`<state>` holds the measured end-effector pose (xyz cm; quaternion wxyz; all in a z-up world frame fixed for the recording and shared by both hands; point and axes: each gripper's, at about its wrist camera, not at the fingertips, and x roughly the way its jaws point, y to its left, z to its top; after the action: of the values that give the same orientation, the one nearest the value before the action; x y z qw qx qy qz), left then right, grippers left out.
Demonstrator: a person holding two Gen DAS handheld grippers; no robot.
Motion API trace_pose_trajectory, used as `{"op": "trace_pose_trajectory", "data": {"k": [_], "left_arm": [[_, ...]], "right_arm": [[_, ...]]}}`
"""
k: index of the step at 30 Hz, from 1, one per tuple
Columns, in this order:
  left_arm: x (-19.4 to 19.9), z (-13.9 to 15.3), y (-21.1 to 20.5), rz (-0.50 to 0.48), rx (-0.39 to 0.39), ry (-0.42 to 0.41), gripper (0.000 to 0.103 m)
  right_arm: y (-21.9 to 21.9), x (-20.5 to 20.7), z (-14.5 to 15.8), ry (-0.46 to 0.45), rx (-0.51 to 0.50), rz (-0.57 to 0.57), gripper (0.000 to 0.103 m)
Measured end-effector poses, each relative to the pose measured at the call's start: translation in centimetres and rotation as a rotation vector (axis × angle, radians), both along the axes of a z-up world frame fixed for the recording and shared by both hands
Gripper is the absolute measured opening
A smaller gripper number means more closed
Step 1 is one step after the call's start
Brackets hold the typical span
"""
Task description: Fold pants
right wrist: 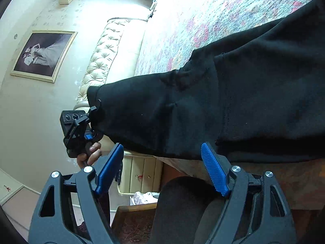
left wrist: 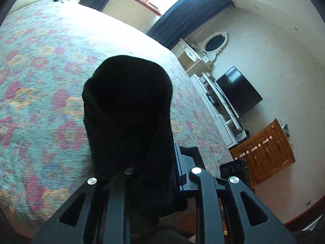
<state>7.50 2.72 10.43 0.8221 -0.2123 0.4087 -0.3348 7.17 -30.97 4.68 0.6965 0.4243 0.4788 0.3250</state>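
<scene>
Two grippers work one pair of black pants (right wrist: pixel 213 105). Nearest in the right wrist view, the right gripper (right wrist: pixel 162 168) stands with its two blue-padded fingers (right wrist: pixel 213 168) spread wide and nothing between them, just below the garment's hanging edge. Beyond it, the left gripper (right wrist: pixel 92 112), held by a hand (right wrist: pixel 91 154), pinches one end of the pants. In the left wrist view the cloth drapes over that gripper (left wrist: pixel 152 172), hiding one finger entirely; only one blue pad (left wrist: pixel 178 162) shows. The rest of the pants lies on the flowered bedspread (left wrist: pixel 40 81), the far part cut off. Farther out stand one tufted headboard (right wrist: pixel 101 57), one framed photograph (right wrist: pixel 42 55), one television (left wrist: pixel 239 91) and one wooden cabinet (left wrist: pixel 268 152).
</scene>
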Motion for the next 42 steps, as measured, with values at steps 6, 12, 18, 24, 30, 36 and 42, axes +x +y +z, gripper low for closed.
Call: {"op": "trace_pose_trajectory", "data": {"k": [6,12,18,24,30,36,42], "left_arm": [[1.0,-0.8,-11.5,-0.152,0.088,0.002,0.019],[2.2,-5.6,-20.0,-0.223,0.194,0.074,0.019],[3.3,-11.0,-24.9,-0.215,0.296,0.151,0.018],[3.1,-12.9,-26.0,-0.185,0.242,0.233,0.042],[0.7,-8.8,-23.1,-0.149,0.109,0.192,0.064],[-0.9,-6.5,-16.1,-0.065,0.091,0.108,0.072],[-0.7,-9.4,-7.8,0.122,0.078,0.199,0.072]], "right_arm": [[-5.5,-2.0,1.2,-0.052,-0.019,-0.114,0.079],[-11.3,-3.5,0.9,-0.06,0.026,-0.252,0.079],[-13.6,-3.8,-0.9,-0.025,0.063,-0.319,0.079],[-14.7,-3.8,-2.9,0.009,0.077,-0.339,0.079],[-15.8,-4.3,-3.5,0.024,0.064,-0.366,0.079],[-16.0,-3.3,-4.1,0.041,-0.033,-0.38,0.079],[-14.2,0.5,-3.9,0.044,-0.224,-0.328,0.079]]}}
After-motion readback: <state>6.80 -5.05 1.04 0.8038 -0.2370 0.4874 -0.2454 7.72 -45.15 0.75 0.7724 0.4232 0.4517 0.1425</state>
